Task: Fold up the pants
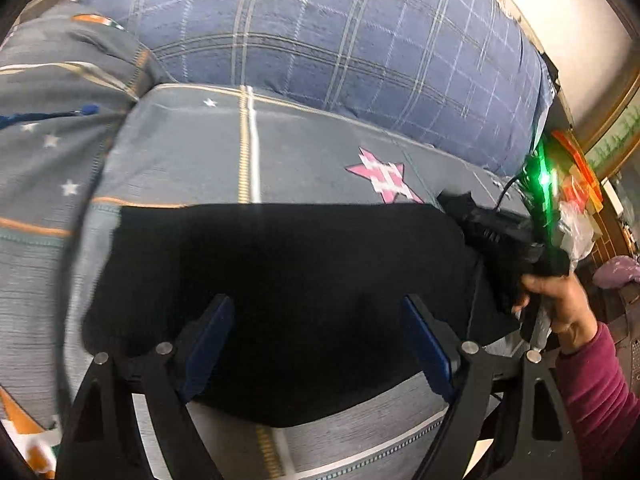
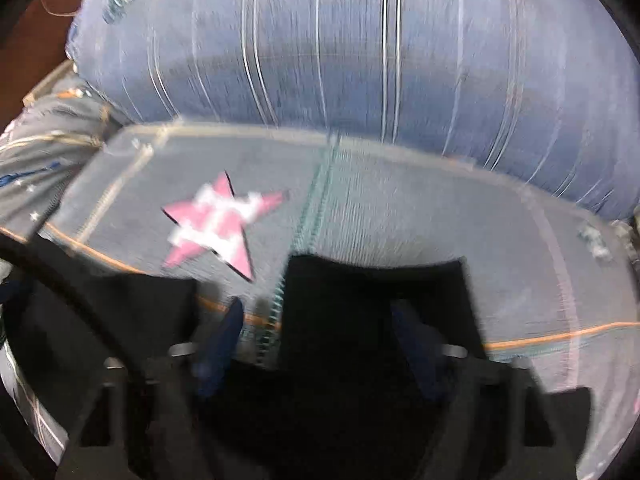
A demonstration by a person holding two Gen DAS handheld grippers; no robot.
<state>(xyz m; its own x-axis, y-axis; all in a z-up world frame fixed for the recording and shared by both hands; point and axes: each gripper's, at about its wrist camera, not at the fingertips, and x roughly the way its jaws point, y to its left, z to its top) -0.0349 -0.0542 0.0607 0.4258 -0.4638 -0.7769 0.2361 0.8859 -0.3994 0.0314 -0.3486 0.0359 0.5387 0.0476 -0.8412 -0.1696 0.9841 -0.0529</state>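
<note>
The black pants point(image 1: 280, 280) lie as a broad folded slab on the grey bedsheet point(image 1: 192, 152). My left gripper point(image 1: 318, 340) hovers over their near part, its blue pads point(image 1: 212, 340) wide apart and nothing pinched between them. At the pants' right end a hand point(image 1: 560, 304) in a magenta sleeve holds the right gripper's black body point(image 1: 500, 240). The right wrist view is blurred. There a flap of the pants point(image 2: 360, 292) lies between the fingers of my right gripper point(image 2: 320, 332). Its jaws stand apart, with a gap between the left pad point(image 2: 224, 340) and the cloth.
A thick blue plaid quilt point(image 1: 340, 40) runs along the far side of the bed. A pink star patch point(image 1: 384, 176) marks the sheet just beyond the pants. A star-print pillow point(image 1: 48, 120) sits at the left. Plastic bags and clutter point(image 1: 576, 208) stand off the bed's right edge.
</note>
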